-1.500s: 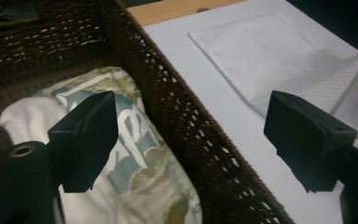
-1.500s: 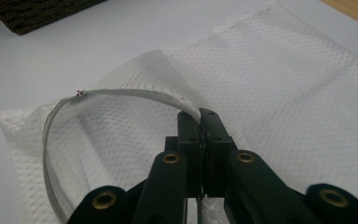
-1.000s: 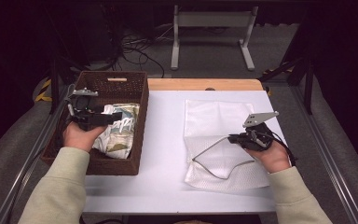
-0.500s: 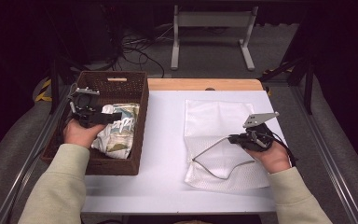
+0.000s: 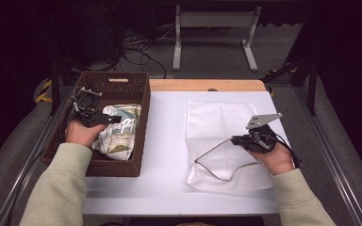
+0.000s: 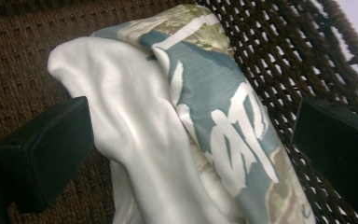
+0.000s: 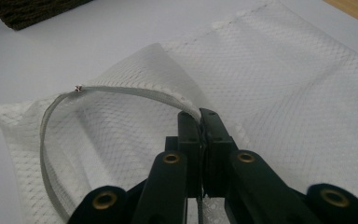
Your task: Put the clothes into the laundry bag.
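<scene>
on the left of the white counter (image 5: 169, 141), a brown wicker basket (image 5: 139, 134) holds a crumpled garment (image 5: 120, 132), cream with a grey-green print. left hand-held gripper (image 5: 115, 119) sits inside the basket over this garment; its jaws have just been opening and now stand spread wide, one on each side of a raised fold of the cloth (image 6: 177, 116), the pads not pressing on it. right hand-held gripper (image 7: 201, 122), on the right of the counter, has its jaws pressed together on the grey zipper edge (image 7: 121, 91) of a white mesh laundry bag (image 5: 226, 141), lifting that edge so the mouth arches open toward the left. the bag otherwise lies flat, well apart from the basket.

judged progress: the bag's mouth is held open, which looks like the preparatory step done. the garment is not yet gripped and remains in the basket; left to do, by this reading, are closing on the fold, carrying the cloth rightward across the counter, feeding it through the opening, and probably zipping the bag. the task stands near its beginning.
</scene>
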A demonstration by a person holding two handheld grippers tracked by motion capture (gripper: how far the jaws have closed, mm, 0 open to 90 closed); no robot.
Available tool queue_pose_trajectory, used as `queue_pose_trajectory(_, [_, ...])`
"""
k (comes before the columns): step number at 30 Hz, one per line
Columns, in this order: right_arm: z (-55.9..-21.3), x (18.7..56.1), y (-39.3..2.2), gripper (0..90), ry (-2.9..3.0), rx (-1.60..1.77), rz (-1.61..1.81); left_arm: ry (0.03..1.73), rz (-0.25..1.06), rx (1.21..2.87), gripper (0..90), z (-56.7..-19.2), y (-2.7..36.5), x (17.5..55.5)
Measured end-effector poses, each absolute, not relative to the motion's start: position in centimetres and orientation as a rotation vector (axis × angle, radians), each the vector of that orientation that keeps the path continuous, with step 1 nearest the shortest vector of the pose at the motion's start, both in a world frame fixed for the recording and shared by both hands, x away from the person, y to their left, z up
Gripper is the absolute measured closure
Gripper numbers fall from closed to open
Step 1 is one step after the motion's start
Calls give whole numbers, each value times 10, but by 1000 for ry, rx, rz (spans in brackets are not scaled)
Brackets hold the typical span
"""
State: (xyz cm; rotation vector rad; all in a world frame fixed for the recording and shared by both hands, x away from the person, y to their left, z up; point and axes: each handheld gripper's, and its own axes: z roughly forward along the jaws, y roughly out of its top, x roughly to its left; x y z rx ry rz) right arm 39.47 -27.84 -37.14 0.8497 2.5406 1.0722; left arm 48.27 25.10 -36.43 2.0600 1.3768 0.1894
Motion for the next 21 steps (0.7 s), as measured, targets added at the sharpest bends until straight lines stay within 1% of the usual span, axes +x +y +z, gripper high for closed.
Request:
queue_pose_trajectory(3, [-371,394,-279,877,2535,846,1077,1401,137,2054,0,-370,254,488])
queue_pose_trajectory(9, [-371,394,-278,877,2535,844,1072,1453,146,2081,0,-375,255,494])
queue_pose_trajectory(20, [-371,393,-276,877,2537,834,1069,1496,-10,2110,0,-390,254,505])
queue_pose_trajectory(21, [-371,393,-276,877,2537,833,1069,1501,-53,2110,0,-392,254,506])
